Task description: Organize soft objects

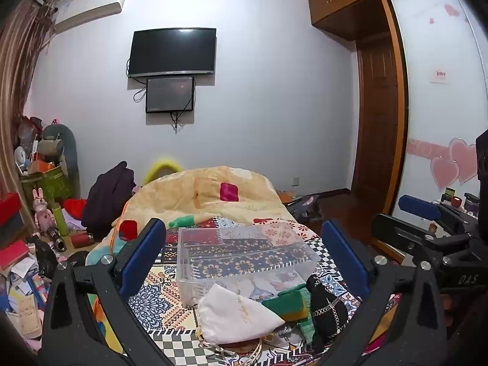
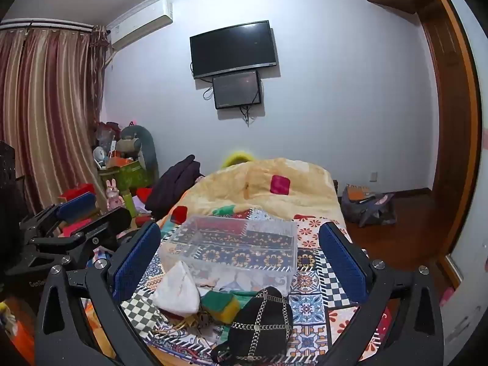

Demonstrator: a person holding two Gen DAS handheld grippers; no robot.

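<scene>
Soft things heaped before a clear box on the bed

Pouch [image 1: 235, 317], sponge [image 1: 288, 303] and cap [image 1: 328, 314] are seen lying together on the patterned cover [image 1: 152, 302] of the bed, at its near end. The white pouch is set at the left of the heap, with a cord [image 1: 213, 349] trailing from it toward the camera. The green and yellow sponge is lodged between pouch and cap, touching both. The black cap, crossed by metal chains, is placed at the right. A green cloth [image 2: 244, 294] is partly hidden under the sponge and cap.

Just behind the heap a clear box [image 1: 244, 259] is stood on the cover, open at the top; nothing is seen inside it.

The left gripper [image 1: 244, 256] is held over the near end of the bed, its jaws wide apart with nothing between the blue pads but the box beyond. The right gripper [image 2: 241, 256] is held beside it, its jaws likewise spread and clamped on nothing.

Farther up the bed a cream quilt [image 1: 207, 192] with coloured patches is bunched. A television [image 1: 172, 52] and a smaller screen [image 1: 170, 94] below it are fixed to the far wall. Striped curtains [image 2: 45, 116] are hung at the left.
</scene>
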